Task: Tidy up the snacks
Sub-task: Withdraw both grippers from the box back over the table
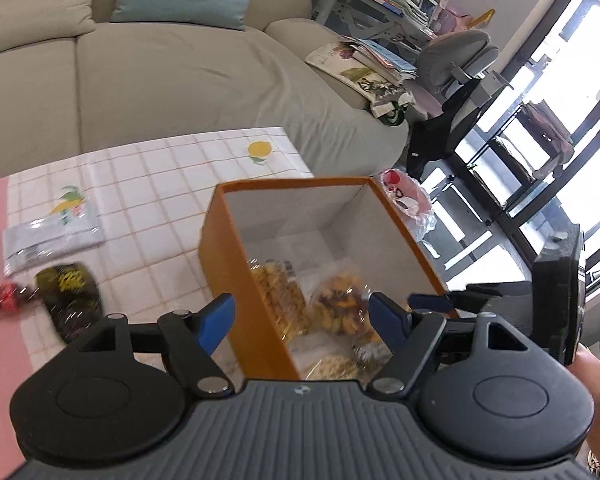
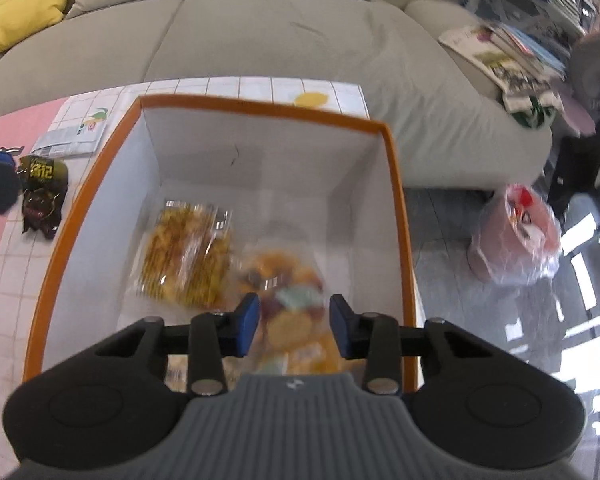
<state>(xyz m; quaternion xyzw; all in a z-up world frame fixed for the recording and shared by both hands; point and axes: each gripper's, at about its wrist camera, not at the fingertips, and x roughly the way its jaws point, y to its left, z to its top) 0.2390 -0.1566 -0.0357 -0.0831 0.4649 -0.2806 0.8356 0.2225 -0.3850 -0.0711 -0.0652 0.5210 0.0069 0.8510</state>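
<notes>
Left tool: open, empty, hovering at orange box rim. Right tool: open above box interior, over mixed snack bag. Yellow snack bag beside it. Black packet on table.

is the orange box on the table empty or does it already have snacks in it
Not empty. The orange box is open-topped, and clear bags of yellow snacks and mixed snacks lie on its white floor. The dark packet lies outside.
</notes>
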